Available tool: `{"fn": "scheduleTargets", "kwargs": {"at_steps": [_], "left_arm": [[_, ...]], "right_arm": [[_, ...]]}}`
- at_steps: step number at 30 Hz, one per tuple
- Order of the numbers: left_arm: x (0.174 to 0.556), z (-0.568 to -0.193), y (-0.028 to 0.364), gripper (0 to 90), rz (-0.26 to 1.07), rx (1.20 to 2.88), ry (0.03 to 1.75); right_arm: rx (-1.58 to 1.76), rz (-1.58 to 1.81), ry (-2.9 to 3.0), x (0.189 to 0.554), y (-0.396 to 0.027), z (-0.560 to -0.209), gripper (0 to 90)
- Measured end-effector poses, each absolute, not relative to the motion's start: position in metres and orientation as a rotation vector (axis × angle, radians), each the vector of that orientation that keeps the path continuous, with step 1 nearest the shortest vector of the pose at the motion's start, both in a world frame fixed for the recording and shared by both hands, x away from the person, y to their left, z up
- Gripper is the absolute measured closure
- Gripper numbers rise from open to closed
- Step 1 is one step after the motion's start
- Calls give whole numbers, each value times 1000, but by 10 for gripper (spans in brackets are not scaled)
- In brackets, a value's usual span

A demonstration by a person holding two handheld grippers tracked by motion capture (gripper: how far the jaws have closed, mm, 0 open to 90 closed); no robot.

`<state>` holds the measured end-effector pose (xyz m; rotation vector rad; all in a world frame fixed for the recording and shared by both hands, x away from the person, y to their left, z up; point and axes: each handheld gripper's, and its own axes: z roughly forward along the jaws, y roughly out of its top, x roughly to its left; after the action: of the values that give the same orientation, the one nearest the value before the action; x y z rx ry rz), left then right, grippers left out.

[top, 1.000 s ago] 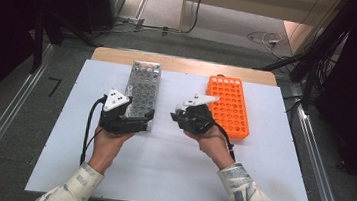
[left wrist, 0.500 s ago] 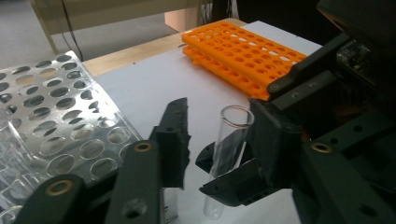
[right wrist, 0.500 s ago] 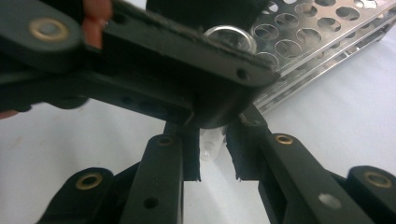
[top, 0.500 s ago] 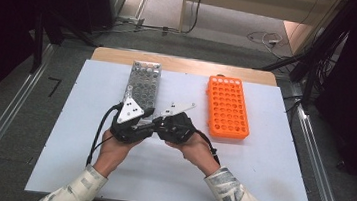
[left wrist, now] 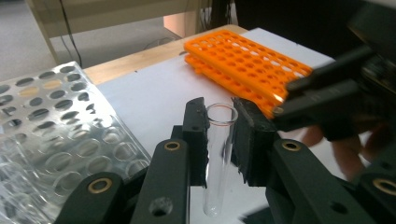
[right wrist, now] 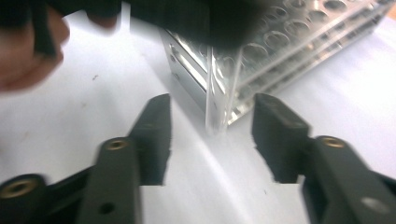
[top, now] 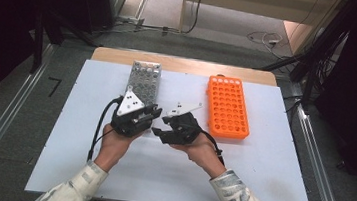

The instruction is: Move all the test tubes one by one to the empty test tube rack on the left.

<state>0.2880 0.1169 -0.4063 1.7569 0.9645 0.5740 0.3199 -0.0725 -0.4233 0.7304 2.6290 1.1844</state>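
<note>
A clear test tube (left wrist: 218, 154) stands upright between the jaws of my left gripper (left wrist: 219, 116), which has just closed and is shut on it. My right gripper (right wrist: 212, 112) faces it, its jaws just opened, with the tube (right wrist: 219, 93) between them but apart from both pads. In the high view the left gripper (top: 154, 114) and right gripper (top: 162, 126) meet tip to tip over the white mat, just in front of the clear rack (top: 144, 79). The orange rack (top: 226, 105) lies to the right.
The white mat (top: 259, 169) covers the wooden table. Behind the tube are the clear rack (right wrist: 280, 42) in the right gripper view and the orange rack (left wrist: 247, 60) in the left gripper view. Dark floor and metal rails flank the table.
Both hands came together from the racks toward the middle of the mat. The left jaws shut on the tube and the right jaws opened off it.
</note>
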Motion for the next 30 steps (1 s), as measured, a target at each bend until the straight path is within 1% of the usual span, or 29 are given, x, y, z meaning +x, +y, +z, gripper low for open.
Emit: {"fn": "scheduleTargets", "kwargs": {"at_steps": [4,6,11,19,30], "left_arm": [[301,-393,126,754,579,1716,1013],[308,-387,132,753,587,1696,1033],[326,-379,145,753,653,1650,1096],[352,-379,160,753,729,1613,1186],[366,-383,171,753,794,1594,1261]], "right_arm": [[770,1185,2617,319,-88,-426,384],[782,1189,2610,319,-95,-428,381],[827,1169,2609,320,-109,-434,364],[861,1172,2585,319,-126,-433,364],[864,1177,2580,318,-127,-433,364]]}}
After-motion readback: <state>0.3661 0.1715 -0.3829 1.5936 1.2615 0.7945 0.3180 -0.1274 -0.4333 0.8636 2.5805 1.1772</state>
